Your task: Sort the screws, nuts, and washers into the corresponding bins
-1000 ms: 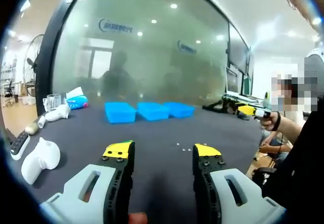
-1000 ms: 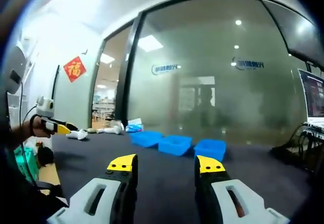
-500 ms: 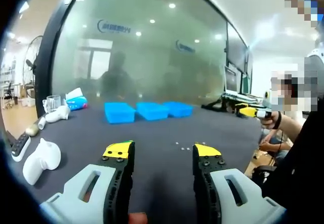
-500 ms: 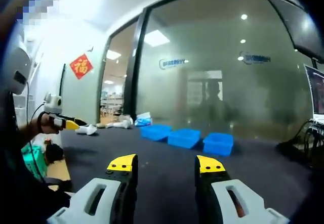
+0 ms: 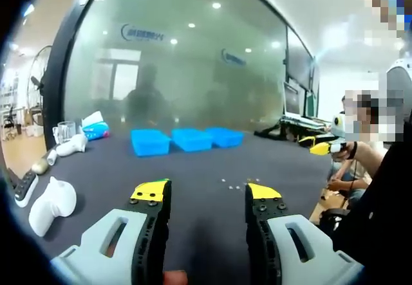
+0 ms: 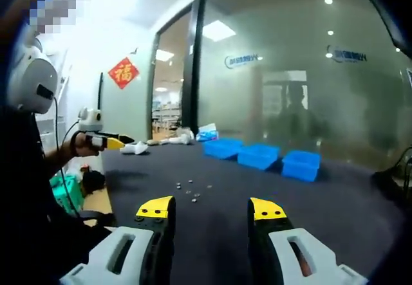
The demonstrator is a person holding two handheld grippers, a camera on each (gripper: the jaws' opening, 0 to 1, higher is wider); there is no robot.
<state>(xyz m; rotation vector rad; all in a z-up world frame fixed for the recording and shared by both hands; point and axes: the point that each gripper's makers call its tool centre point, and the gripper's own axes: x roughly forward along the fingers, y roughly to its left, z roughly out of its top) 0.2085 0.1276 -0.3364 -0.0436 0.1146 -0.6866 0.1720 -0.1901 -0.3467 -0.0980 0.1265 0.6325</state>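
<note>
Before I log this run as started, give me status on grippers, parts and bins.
Left gripper open, right gripper open, both empty. Small parts loose on dark table. Three blue bins at far edge. Path unobstructed.

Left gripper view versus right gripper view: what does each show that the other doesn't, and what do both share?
Left gripper view alone: a white handheld device and a remote on the table's edge, plus monitors.

Right gripper view alone: a red wall ornament beside the glass partition.

Both: three blue bins in a row, small loose hardware on the dark table, and each view's own open tool.
</note>
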